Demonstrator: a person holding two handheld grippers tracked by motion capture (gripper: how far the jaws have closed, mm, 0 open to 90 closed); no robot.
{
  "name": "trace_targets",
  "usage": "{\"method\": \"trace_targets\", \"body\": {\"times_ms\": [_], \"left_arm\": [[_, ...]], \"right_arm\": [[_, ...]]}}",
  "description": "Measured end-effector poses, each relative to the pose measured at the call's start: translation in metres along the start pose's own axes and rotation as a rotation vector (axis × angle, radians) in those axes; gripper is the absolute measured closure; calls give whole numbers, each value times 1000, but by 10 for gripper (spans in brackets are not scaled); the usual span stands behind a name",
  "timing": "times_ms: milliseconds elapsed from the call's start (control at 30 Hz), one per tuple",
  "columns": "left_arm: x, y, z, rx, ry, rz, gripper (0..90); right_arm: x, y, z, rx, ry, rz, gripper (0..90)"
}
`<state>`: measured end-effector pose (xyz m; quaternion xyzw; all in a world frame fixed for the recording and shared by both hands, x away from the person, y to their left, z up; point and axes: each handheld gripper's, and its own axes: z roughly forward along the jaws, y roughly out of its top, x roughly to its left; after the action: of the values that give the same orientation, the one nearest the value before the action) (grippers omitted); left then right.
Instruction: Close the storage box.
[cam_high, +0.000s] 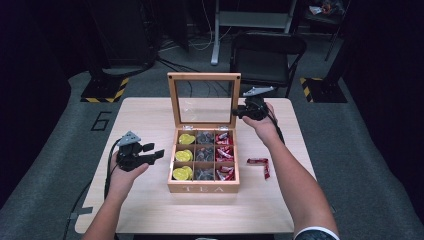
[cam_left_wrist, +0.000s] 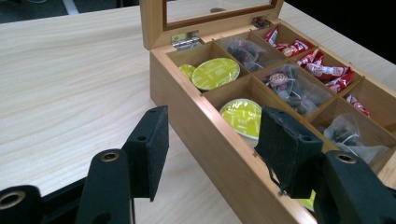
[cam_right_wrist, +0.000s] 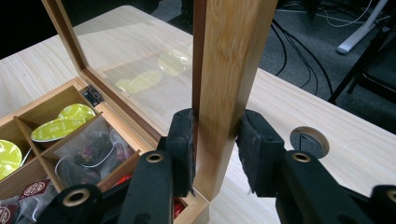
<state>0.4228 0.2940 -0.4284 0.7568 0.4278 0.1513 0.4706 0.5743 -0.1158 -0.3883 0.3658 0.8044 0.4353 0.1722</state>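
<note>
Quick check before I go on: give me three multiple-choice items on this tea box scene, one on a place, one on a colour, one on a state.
1. Where do the loose red sachets lie on the light wooden table?
A. right of the wooden tea box
B. left of it
C. behind its lid

2. What colour are the round capsules in the box's left column?
A. red
B. yellow-green
C. blue

3. What does the right gripper hold?
A. a sachet
B. nothing
C. the glass lid's wooden frame

Answers: 1 A, the high view shows them beside the box's right wall. 2 B, the lids are yellow-green. 3 C, the pads press the upright frame from both sides.
</note>
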Motion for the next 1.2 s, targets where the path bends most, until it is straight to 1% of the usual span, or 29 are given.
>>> {"method": "trace_targets", "body": {"times_ms": [33, 67, 133, 167, 200, 233, 267, 367, 400, 567, 600, 700, 733, 767, 933, 1000, 1033, 1067, 1167, 1200], "left_arm": [[2, 3, 0, -1, -1, -1, 432], [3, 7, 0, -5, -4, -3, 432], [7, 15, -1, -19, -8, -16, 432], [10, 19, -1, -24, -10, -19, 431], [12, 22, -1, -26, -10, -27, 429], [12, 22, -1, -26, -10, -27, 427], [17, 30, -1, -30, -6, -32, 427], [22, 42, -2, -34, -6, -36, 428], [23, 45, -2, -34, -6, -34, 430], [26, 68, 0, -44, 0, -10, 450], [25, 73, 1, -41, -1, -1, 452], [23, 86, 5, -40, 11, 31, 461], [22, 90, 7, -37, 11, 36, 466], [22, 94, 8, -32, 13, 41, 467], [22, 108, 15, -38, 8, 44, 482], [21, 112, 17, -40, -1, 44, 486], [21, 112, 17, -40, -1, 44, 486], [19, 116, 20, -38, -1, 56, 486], [16, 120, 22, -39, -2, 74, 485], [16, 122, 23, -41, 0, 79, 484]], "right_arm": [[0, 0, 0, -5, 0, -9, 661], [0, -1, 0, -6, 0, -8, 660], [1, -1, -1, -9, -3, -19, 660], [2, -2, -1, -9, -6, -10, 660], [1, -2, -1, -12, -8, -19, 660], [2, -2, -1, -13, -10, -17, 660], [3, -2, -1, -16, -13, -3, 660], [3, -3, -1, -21, -15, -9, 660], [3, -4, -1, -24, -13, -19, 660], [5, -4, -3, -19, -13, -25, 659], [6, -5, -4, -18, -13, -19, 659], [7, -5, -5, -26, -18, -36, 658], [8, -6, -5, -27, -17, -27, 657], [8, -7, -5, -31, -14, -27, 657], [10, -8, -7, -34, -16, -33, 655], [11, -9, -8, -36, -17, -42, 654], [12, -9, -8, -35, -18, -38, 654], [12, -9, -9, -38, -18, -48, 654], [14, -11, -9, -42, -26, -38, 652], [14, -11, -10, -45, -29, -45, 651]]}}
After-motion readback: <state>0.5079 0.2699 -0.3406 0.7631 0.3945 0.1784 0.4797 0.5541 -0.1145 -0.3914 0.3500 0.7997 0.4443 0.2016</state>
